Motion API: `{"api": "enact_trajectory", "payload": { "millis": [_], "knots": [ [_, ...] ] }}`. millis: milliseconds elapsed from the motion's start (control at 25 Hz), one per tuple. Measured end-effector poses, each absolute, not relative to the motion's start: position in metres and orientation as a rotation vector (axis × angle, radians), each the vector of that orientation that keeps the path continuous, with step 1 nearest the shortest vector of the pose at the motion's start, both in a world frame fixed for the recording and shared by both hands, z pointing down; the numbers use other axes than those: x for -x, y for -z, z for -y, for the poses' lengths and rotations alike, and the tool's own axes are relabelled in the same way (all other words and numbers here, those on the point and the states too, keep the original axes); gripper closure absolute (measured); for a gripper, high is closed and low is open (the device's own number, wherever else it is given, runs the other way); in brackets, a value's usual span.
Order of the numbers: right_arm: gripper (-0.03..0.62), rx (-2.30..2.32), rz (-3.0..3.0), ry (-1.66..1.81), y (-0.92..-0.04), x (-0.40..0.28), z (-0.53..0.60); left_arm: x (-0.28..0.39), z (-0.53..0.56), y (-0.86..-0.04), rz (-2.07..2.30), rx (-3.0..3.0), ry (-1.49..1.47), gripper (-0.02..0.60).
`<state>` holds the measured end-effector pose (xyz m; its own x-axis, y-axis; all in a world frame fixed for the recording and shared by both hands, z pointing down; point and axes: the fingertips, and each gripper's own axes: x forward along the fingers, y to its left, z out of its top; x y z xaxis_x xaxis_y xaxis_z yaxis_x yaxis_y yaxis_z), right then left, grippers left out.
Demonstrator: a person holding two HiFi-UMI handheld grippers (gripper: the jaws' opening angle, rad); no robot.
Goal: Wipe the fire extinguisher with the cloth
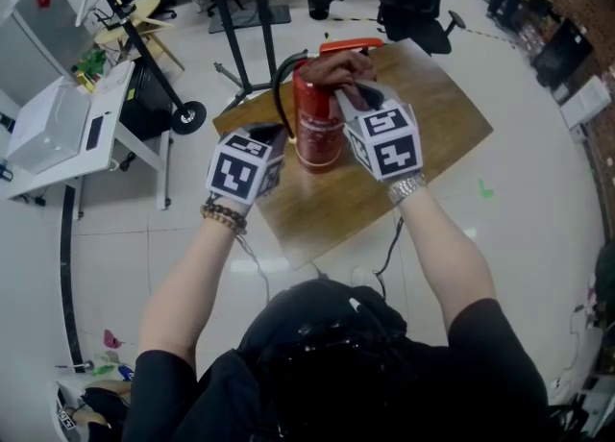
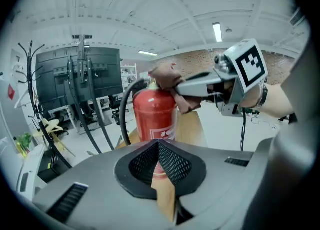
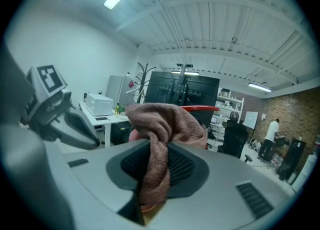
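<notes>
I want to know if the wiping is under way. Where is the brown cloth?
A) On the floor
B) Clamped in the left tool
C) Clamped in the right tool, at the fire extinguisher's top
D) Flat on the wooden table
C: the cloth is pinched in the right tool at the top of the fire extinguisher; the left tool is shut on nothing.

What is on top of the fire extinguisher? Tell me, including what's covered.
The cloth, clamped in the right claw, sits over the head of the fire extinguisher. The red lever sticks out behind it. What lies beneath the cloth is hidden.
</notes>
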<state>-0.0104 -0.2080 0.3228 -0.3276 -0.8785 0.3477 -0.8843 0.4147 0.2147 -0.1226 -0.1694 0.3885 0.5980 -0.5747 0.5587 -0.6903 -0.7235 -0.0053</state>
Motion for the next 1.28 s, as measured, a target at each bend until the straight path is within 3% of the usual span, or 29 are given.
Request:
{"api": "enact_trajectory", "payload": {
  "millis": [360,680,1280],
  "knots": [
    [0.500,-1.543,2.240,-0.033,-0.322,0.009,0.205,0.116,0.224,-0.312,1.026,-2.790,-0.767,0.580],
    [0.502,-1.559,2.232,-0.090,-0.332,0.007,0.200,0.100,0.255,-0.292,0.985,-2.847,-0.835,0.469],
    [0.502,-1.376,2.404,-0.102,-0.344,0.009,0.188,0.088,0.268,-0.293,0.992,-2.781,-0.883,0.469]
  ]
}}
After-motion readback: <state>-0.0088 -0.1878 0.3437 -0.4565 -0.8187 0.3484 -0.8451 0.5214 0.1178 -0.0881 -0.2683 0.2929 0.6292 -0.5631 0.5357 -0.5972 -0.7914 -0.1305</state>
